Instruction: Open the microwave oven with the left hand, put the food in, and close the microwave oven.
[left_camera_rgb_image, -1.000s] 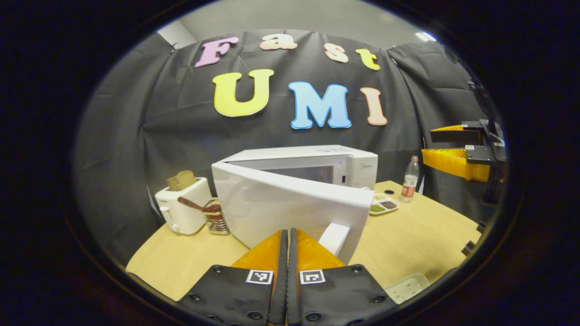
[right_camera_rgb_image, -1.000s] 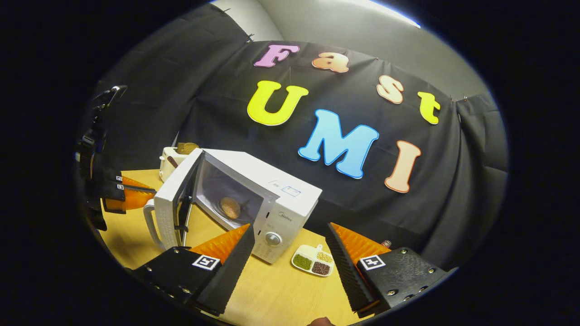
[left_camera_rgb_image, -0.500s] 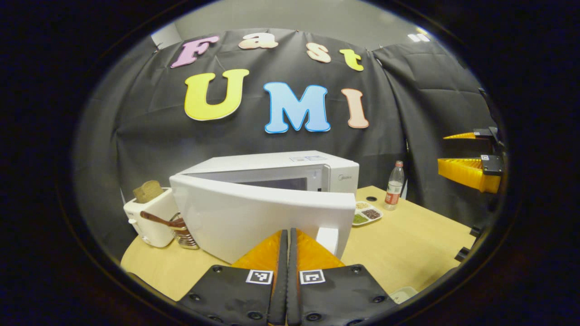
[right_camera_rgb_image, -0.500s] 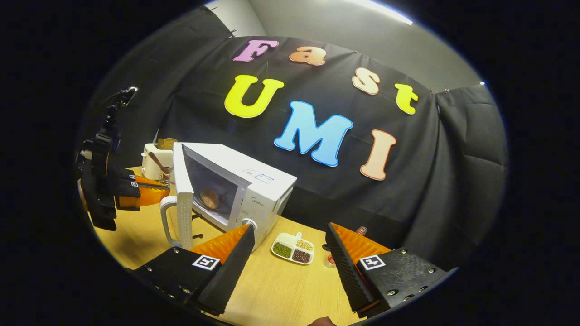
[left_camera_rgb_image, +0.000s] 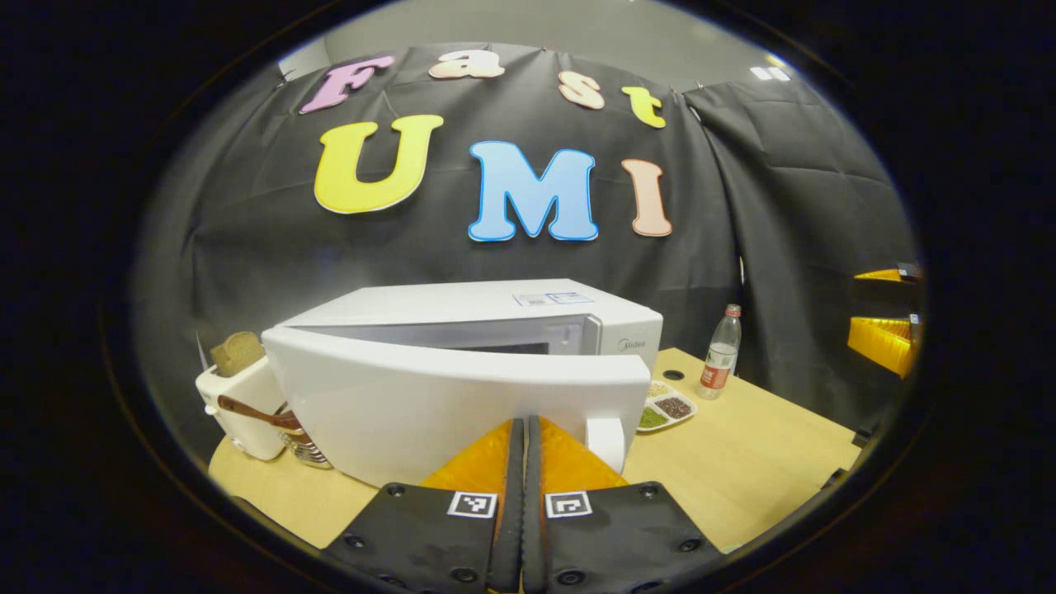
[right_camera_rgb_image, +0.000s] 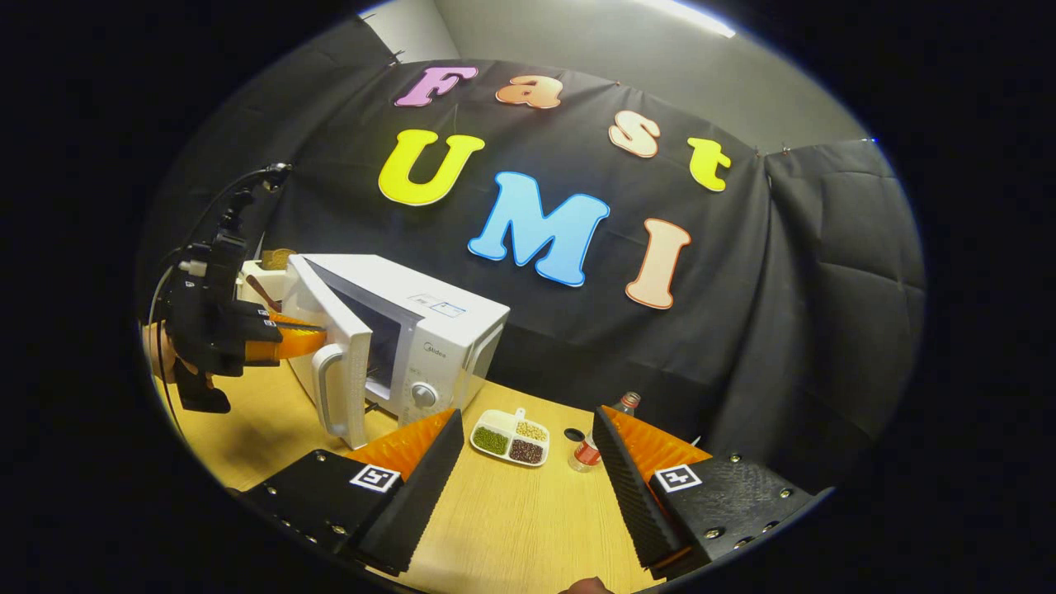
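Note:
The white microwave [left_camera_rgb_image: 495, 309] stands on the wooden table [left_camera_rgb_image: 742, 470] with its door [left_camera_rgb_image: 429, 404] swung partway to, leaving a narrow gap. My left gripper [left_camera_rgb_image: 521, 425] is shut, with nothing between its fingers, and its tips rest against the door's outer face beside the handle [left_camera_rgb_image: 606, 441]. In the right gripper view a hand holds that left gripper [right_camera_rgb_image: 289, 338] against the door [right_camera_rgb_image: 338, 363] of the microwave [right_camera_rgb_image: 429, 322]. The door hides the oven's inside. My right gripper [right_camera_rgb_image: 528, 412] hangs open and empty above the table, right of the microwave.
A toaster [left_camera_rgb_image: 235, 404] with bread and a small wire rack [left_camera_rgb_image: 301, 445] stand left of the microwave. A sectioned dish of beans [right_camera_rgb_image: 507, 437], a bottle cap [right_camera_rgb_image: 573, 433] and a plastic bottle [right_camera_rgb_image: 587, 450] sit to its right.
The microwave door has swung from wide open to nearly closed, with my shut left gripper following against it. My right gripper has drawn back to the right, staying open.

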The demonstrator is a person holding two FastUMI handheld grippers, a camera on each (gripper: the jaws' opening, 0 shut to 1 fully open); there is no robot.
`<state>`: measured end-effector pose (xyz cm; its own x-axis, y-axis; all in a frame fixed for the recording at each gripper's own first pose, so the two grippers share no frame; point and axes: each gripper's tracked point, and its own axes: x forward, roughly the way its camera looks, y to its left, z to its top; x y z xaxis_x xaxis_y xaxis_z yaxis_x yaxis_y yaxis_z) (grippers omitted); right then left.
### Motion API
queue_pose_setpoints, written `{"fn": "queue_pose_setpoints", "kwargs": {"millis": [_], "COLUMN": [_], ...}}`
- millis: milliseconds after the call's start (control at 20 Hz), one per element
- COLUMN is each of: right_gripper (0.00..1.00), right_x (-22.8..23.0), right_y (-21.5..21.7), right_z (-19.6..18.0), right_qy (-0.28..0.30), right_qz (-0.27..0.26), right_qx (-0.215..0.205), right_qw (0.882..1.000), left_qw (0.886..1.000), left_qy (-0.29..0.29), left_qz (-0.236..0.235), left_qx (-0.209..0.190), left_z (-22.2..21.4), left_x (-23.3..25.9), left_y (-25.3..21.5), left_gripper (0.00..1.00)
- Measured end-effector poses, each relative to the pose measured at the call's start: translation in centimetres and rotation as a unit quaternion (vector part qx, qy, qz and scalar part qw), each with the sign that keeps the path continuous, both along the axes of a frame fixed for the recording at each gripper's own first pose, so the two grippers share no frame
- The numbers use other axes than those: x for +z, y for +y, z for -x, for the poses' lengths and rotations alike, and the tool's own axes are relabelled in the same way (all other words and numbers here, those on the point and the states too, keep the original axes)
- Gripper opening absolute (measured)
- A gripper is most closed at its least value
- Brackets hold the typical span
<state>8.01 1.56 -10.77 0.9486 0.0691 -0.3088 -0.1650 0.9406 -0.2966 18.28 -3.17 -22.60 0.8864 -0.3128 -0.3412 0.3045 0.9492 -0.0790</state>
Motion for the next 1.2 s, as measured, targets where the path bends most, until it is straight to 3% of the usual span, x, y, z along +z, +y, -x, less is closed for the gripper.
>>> {"fn": "queue_pose_setpoints", "kwargs": {"millis": [600,900,950,1050,1200], "right_gripper": [0.96,0.96,0.96,0.96,0.96], "right_x": [-0.2,0.1,0.2,0.1,-0.4], "right_y": [-3.6,-5.8,-6.2,-6.6,-6.8], "right_z": [1.7,2.2,2.3,2.6,2.8], "right_qy": [0.005,0.003,0.002,0.004,0.009], "right_qz": [0.005,0.004,0.003,-0.008,-0.019], "right_qx": [-0.033,-0.043,-0.045,-0.043,-0.035], "right_qw": [0.999,0.999,0.999,0.999,0.999], "left_qw": [1.0,0.999,0.998,0.998,0.997], "left_qy": [0.014,0.021,0.018,0.017,0.031], "left_qz": [-0.001,0.005,0.011,0.016,-0.02], "left_qx": [0.019,0.048,0.052,0.059,0.069], "left_z": [-5.0,-6.7,-6.8,-7.0,-8.1], "left_x": [-1.5,-1.7,-1.7,-1.6,-2.5], "left_y": [-1.5,-1.2,-1.2,-1.2,-1.1], "left_gripper": [0.07,0.08,0.03,0.09,0.08]}}
